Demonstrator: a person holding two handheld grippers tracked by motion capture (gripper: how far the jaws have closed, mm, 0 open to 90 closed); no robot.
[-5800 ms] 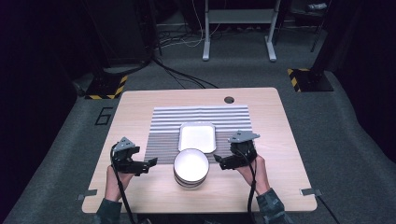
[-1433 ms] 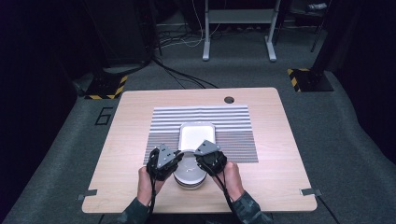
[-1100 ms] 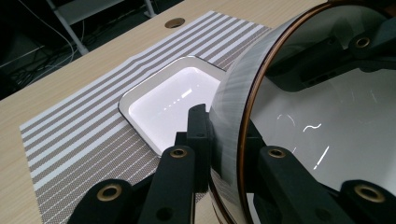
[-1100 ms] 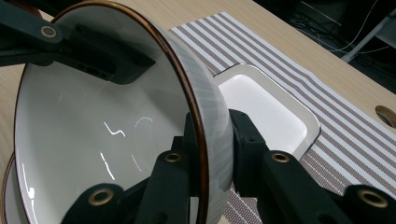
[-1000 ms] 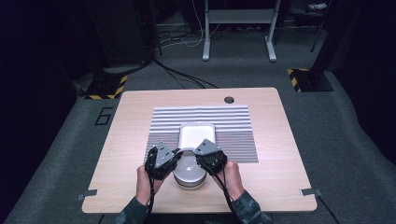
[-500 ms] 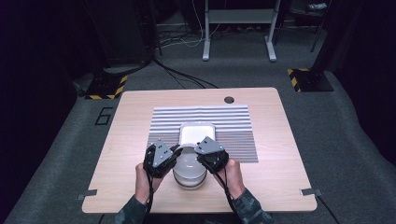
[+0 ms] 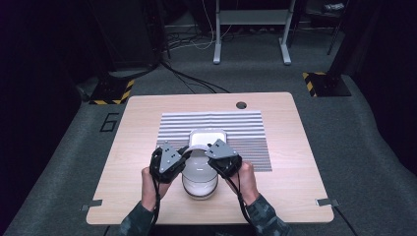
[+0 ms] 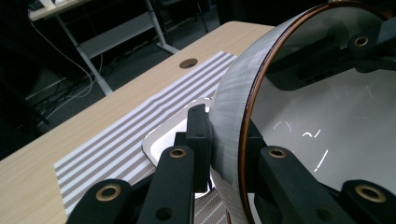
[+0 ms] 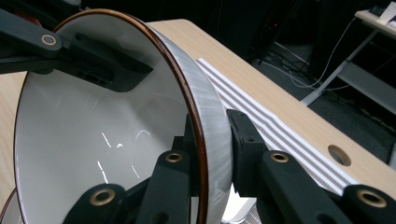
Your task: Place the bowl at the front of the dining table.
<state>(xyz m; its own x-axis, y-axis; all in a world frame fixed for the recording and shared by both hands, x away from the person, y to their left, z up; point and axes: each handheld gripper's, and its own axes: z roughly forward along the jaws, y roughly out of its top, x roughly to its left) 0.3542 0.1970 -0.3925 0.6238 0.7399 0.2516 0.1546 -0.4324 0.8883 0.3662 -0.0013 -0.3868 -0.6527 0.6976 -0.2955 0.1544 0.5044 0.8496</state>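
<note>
Dark room, wood table w/ striped mat. Left hand-held gripper & right hand-held gripper each clamp opposite rims of the white bowl, held between them near the square plate. Lift both evenly, keep the bowl level.

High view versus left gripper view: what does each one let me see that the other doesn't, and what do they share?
The high view gives the person's hands and the whole table standing on the grey floor. The left gripper view gives the close detail: the left tongs pinching the wall of the bowl, and the bowl's thin brown rim. Both show the bowl, the striped mat, the white tray and the hole in the tabletop.
</note>
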